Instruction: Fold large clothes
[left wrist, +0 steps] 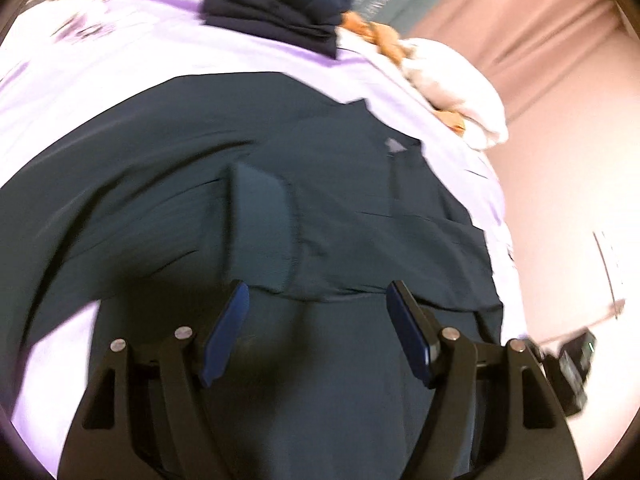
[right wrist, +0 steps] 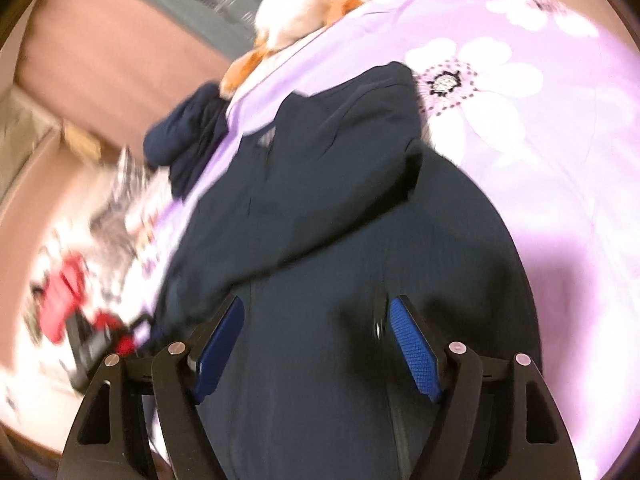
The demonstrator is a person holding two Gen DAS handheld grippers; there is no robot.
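Lilac bedsheet (right wrist: 560, 168) printed with big white flowers covers the bed and takes up most of both views; a wide stretch of it lies bare to the right of the garment in the right wrist view, and a band of it (left wrist: 120, 80) shows beyond the garment in the left wrist view. On it lies the dark teal-navy garment (left wrist: 168, 200), spread mostly flat, with one part folded over the body so that a slanting fold edge crosses the cloth (right wrist: 328, 184) in the right wrist view. In the left wrist view a cuffed sleeve end (left wrist: 260, 232) rests on top of the body, and the garment's far edge runs straight across the sheet. Beyond it sit a bundled navy cloth (left wrist: 276, 4) and a heap of pale pink and orange fabric (left wrist: 452, 92) near the bed's edge, with pinkish floor past that. Both views are blurred. The left gripper (left wrist: 316, 300) is held low over the garment, pointing along it, its blue pads spread wide apart with only cloth lying beneath them, nothing pinched. The right gripper (right wrist: 316, 312) is posed likewise above the garment's body, fingers parted and empty, the sheet's bare area just to its right.
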